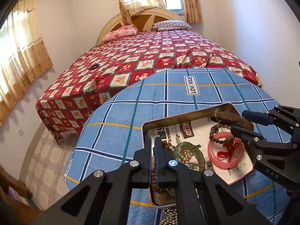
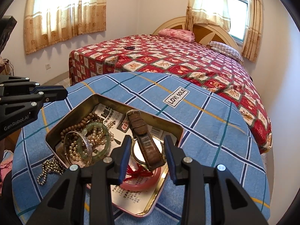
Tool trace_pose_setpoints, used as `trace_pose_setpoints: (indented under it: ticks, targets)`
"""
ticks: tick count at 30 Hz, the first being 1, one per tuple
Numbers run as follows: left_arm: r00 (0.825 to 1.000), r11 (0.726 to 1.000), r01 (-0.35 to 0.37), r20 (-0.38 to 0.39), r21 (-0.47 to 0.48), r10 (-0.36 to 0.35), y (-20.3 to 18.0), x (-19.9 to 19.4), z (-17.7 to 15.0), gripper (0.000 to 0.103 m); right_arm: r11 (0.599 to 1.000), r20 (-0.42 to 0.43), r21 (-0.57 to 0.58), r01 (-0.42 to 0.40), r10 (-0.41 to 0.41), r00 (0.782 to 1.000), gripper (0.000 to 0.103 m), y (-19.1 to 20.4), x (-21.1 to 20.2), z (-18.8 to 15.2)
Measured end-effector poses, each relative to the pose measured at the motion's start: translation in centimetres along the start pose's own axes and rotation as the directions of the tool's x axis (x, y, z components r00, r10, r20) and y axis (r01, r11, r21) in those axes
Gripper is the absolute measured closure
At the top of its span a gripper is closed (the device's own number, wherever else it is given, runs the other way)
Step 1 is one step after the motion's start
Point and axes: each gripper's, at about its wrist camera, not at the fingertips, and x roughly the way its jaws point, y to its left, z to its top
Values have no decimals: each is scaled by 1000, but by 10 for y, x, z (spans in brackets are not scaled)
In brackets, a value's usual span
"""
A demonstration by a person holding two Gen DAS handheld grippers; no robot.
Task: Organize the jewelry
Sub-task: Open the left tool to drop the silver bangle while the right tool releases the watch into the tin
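Brown leather-strapped wristwatch [image 2: 145, 144], with a stiff strap and a heavy, breakable face, hangs over the tin box's [image 2: 116, 101] right corner, seemingly pinched by the right gripper [image 2: 148, 158] across case and strap. The left gripper [image 1: 153, 161] is clenched at the box's left edge, apparently on nothing.

"LOVE SOLE" on cloth label [image 2: 175, 97]; "GenRobot.AI" on left tongs [image 2: 63, 93]

Tin [image 2: 56, 131] being borne on cloth [image 2: 206, 131], bangles [image 2: 97, 131] and beads [image 2: 78, 126] lying in its left half, watch [image 2: 144, 142] over ring [image 2: 150, 180] at right, chain [image 2: 48, 168] lying outside left, bed [image 2: 187, 60] behind.
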Motion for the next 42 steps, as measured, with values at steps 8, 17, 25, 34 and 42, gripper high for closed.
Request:
trace_pose_setpoints:
  ticks: [8,17,25,34,42]
  targets:
    - [999,1000,-29,-46,1,29,1,11,-5,100,1000,-19,-4,-3,3,1000,65,3,9,-2]
    - [991,995,-102,-85,8,102,2,22,-9,64,1000,-21,13,12,-12,1000,58,-1,11,-3]
    - [994,994,-108,-31,-26,107,9,9,-12,29,999,-6,25,27,-27,1000,41,-2,-5,-11]
    - [997,997,-68,-40,-42,66,4,3,-22,29,999,-8,34,34,-34,999,37,-1,-11,-21]
    - [997,995,-70,-47,-70,67,9,-6,-35,29,998,9,41,38,-39,999,32,0,-24,-26]
